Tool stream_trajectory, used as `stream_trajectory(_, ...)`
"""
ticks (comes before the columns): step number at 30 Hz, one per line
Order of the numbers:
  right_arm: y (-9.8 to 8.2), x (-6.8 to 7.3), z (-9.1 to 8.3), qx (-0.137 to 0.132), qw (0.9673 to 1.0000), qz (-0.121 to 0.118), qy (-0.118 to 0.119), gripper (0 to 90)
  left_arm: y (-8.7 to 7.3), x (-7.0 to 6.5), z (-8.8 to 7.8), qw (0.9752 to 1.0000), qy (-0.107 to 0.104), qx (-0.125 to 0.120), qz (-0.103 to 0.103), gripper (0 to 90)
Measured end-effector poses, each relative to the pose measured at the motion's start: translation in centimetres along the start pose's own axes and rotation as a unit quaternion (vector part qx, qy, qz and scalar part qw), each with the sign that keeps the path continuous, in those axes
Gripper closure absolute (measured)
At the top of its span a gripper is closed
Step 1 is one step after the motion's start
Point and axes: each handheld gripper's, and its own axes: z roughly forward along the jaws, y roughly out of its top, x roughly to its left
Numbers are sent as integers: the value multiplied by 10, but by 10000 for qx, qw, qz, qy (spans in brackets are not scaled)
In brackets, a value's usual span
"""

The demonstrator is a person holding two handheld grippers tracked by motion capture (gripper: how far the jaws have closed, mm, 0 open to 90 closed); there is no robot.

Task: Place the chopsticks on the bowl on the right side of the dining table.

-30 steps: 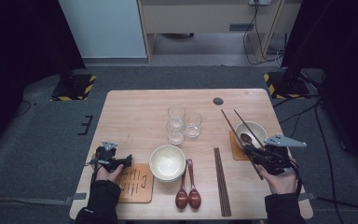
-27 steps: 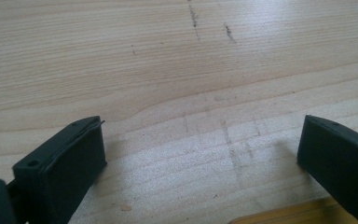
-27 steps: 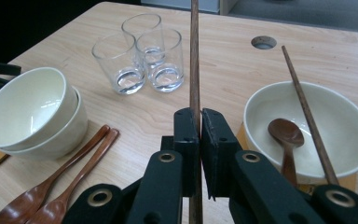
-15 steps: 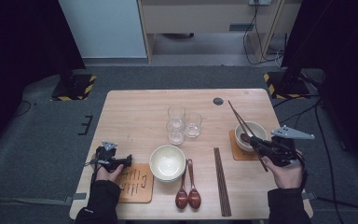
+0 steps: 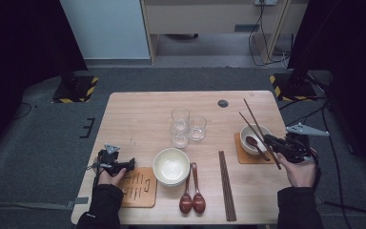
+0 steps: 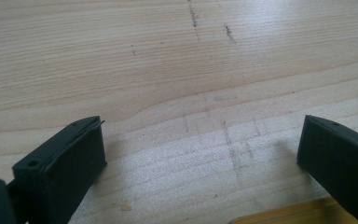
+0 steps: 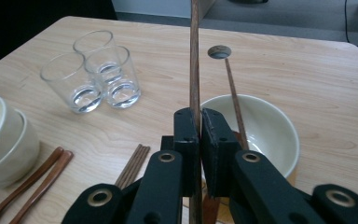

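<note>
My right gripper hovers at the right side of the cream bowl, which sits on a coaster with a brown spoon in it. Its jaws are shut on a dark wooden chopstick that points up and away. A second chopstick slants over the bowl beside it; I cannot tell whether it is clamped too. My left gripper rests on the table at the left, by a wooden coaster. Its jaws stand wide open over bare wood.
A stack of cream bowls stands at the front centre, with two brown spoons and a pair of chopsticks lying to its right. Three glasses cluster mid-table. A cable hole lies at the back right.
My right gripper has carried the chopsticks to the right and a little farther away, from the bowl's front left to its right side. The left gripper has stayed put.
</note>
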Motion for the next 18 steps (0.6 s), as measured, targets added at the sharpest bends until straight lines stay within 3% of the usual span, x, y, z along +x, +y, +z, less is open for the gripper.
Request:
stream_trajectory(11,1,-23,11,1,9999,62,-142,853,0,0,0,10000,-1,0,-1,0)
stream_trajectory(18,-1,-38,22,141,9996,85,-243,853,0,0,0,10000,-1,-1,-1,0)
